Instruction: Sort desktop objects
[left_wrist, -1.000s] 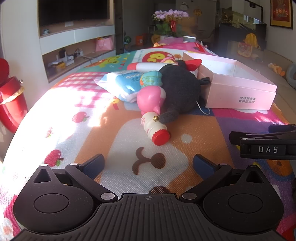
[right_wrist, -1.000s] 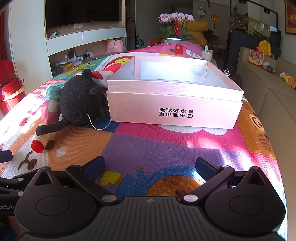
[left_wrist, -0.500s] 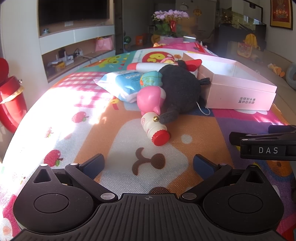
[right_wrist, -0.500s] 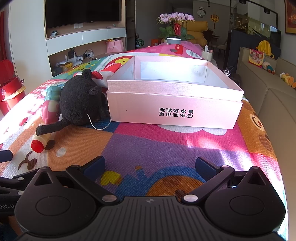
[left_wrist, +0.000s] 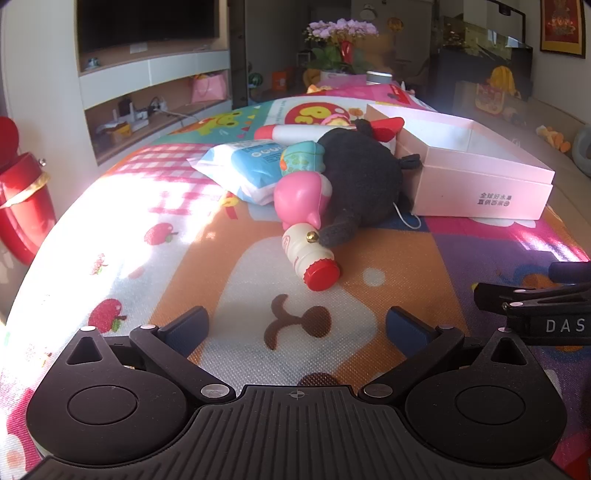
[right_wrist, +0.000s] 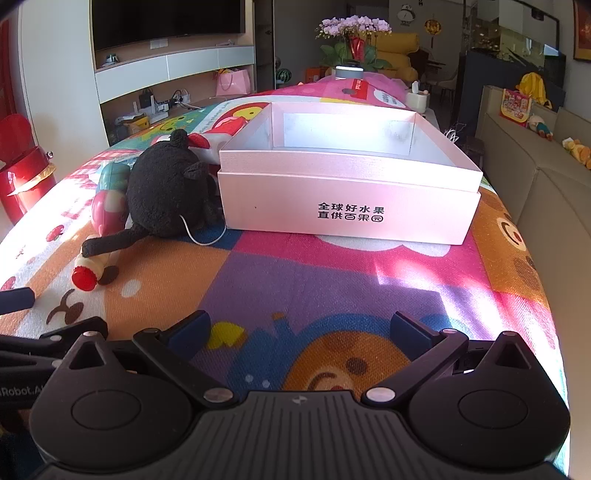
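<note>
Sunlit cartoon mat (left_wrist: 110, 229): your left gripper (left_wrist: 295, 325), wide open and empty, sits nearer the small bottle (left_wrist: 308, 254), lying ahead, red cap toward you; the pink box (right_wrist: 351, 184) faces your right gripper (right_wrist: 299, 328), likewise open, empty.

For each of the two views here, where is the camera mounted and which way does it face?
Left wrist: on the left hand-held gripper, open, facing a red-capped bottle, black plush toy and pink box; right hand-held gripper at the right edge.
Right wrist: on the right hand-held gripper, open, facing the box front; left gripper at the left edge.
Shared: bottle, plush, box, patterned mat.
</note>
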